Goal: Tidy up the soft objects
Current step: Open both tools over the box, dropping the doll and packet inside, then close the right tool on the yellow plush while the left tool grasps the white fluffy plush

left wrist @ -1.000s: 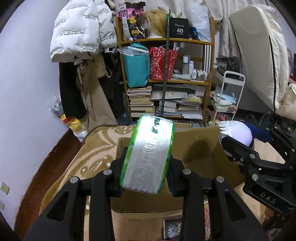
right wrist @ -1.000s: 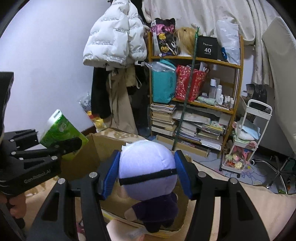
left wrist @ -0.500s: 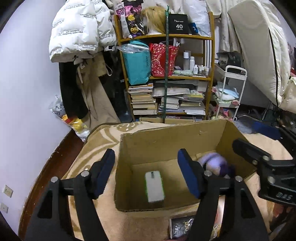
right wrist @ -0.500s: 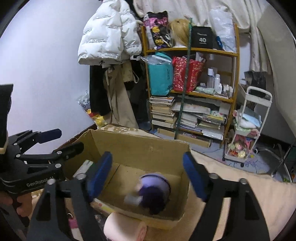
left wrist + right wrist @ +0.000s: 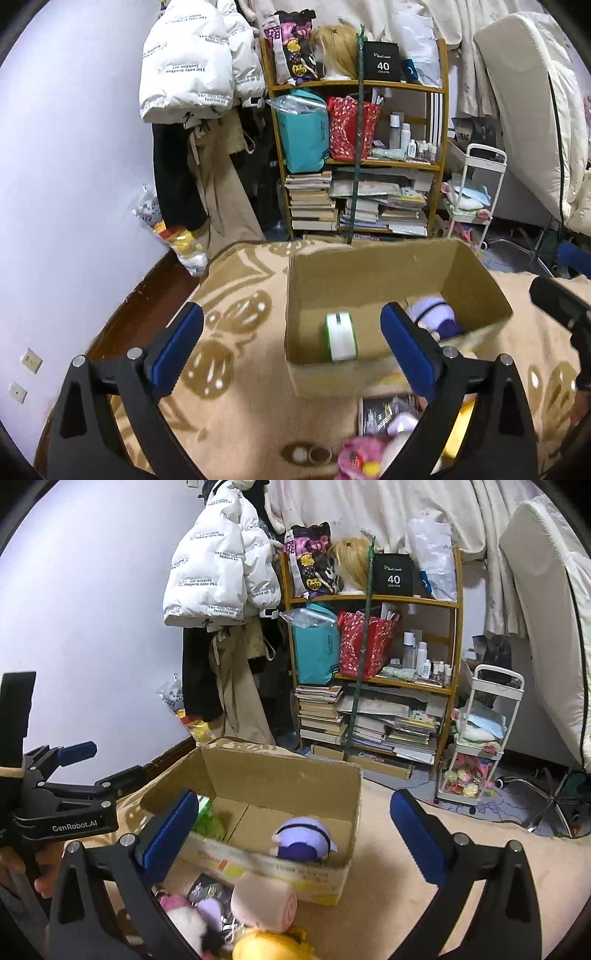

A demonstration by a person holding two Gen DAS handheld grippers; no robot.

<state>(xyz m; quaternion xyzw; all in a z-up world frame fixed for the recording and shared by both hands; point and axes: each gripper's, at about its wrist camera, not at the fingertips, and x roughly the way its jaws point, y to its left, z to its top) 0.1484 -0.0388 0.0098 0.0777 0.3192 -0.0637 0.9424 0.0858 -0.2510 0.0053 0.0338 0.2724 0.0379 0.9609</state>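
Note:
An open cardboard box (image 5: 369, 269) (image 5: 280, 775) stands on a beige patterned blanket (image 5: 240, 406). Inside lie a green-and-white tissue pack (image 5: 340, 336) (image 5: 207, 818) and a purple plush doll (image 5: 436, 317) (image 5: 304, 840). My left gripper (image 5: 291, 350) is open and empty, above the box's near left side. My right gripper (image 5: 295, 834) is open and empty, above the box's near edge. In front of the box lie a pink roll plush (image 5: 264, 902), a yellow plush (image 5: 273, 945) and a pink plush (image 5: 356, 458) (image 5: 177, 908).
A wooden shelf (image 5: 362, 155) with books, bags and bottles stands behind the box. Coats (image 5: 192, 74) hang on the left wall. A white trolley (image 5: 480, 738) stands at the right. The left gripper shows in the right wrist view (image 5: 74, 775).
Both grippers opened and let go. The tissue pack and the purple doll dropped into the box. Both grippers have since pulled back and up.

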